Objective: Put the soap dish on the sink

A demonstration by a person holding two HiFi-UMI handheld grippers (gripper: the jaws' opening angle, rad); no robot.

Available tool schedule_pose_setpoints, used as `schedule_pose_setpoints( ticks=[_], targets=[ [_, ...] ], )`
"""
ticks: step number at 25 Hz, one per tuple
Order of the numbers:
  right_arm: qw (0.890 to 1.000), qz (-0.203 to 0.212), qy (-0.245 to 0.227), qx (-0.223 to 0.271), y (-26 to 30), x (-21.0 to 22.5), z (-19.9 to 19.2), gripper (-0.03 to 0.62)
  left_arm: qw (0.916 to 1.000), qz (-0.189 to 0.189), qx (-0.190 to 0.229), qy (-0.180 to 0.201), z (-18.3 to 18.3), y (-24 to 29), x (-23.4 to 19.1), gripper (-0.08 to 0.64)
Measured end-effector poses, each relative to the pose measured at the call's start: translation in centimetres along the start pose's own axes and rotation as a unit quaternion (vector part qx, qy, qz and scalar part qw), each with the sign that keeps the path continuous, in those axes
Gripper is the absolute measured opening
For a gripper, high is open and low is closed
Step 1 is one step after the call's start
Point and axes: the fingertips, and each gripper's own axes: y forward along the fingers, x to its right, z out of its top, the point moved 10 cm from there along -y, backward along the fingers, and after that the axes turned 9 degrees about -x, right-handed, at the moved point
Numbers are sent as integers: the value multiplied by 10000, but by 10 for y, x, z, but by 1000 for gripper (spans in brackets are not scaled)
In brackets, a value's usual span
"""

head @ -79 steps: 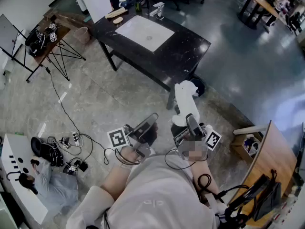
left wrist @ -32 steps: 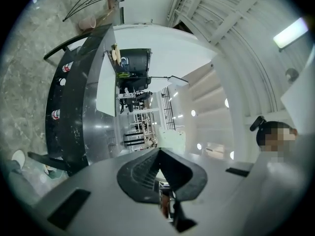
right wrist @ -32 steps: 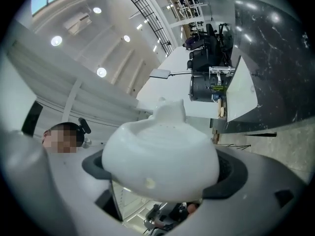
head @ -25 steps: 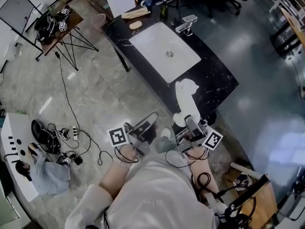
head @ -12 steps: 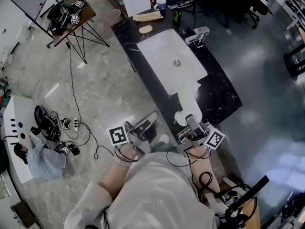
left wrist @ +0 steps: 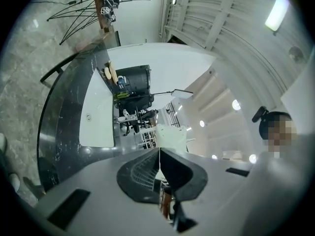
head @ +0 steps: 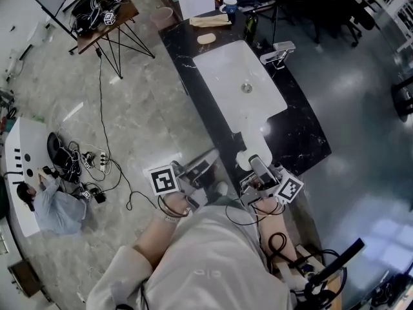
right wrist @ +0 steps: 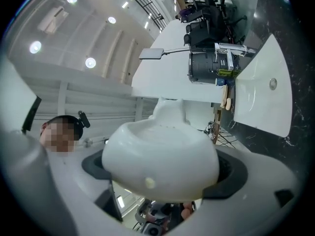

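Gleaming white soap dish [right wrist: 160, 151] fills right gripper [head: 253, 166].

Head camera looks steeply down on the bench [head: 303, 134]; both gripper cameras (close behind their jaws) share its sink [head: 226, 76].

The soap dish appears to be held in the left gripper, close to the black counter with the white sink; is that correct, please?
Not quite: the soap dish is held in the right gripper, not the left, as the right gripper view shows. The left gripper is shut on nothing. The rest stands: it is close to the black counter with the white sink.
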Motion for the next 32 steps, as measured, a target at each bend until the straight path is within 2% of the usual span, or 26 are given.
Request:
schedule_pose_setpoints(
  ticks=[6,12,18,26,32],
  targets=[
    [9997,-134,-1,-184,18,16,3,525,9998,104,19,160,19,-4,-6,9],
    [9983,-365,-147,-420,48,34,10,525,9960,472,-63,760,51,-16,-7,9],
    [9959,-560,-323,-633,79,61,20,525,9926,737,-98,965,79,-23,-24,11],
    [9788,-1305,-845,-1333,121,102,29,525,9907,852,37,1056,112,-29,-53,23],
    [9705,-1613,-824,-1593,144,143,35,525,9873,1050,-75,1192,135,-28,-77,49]
  ],
)
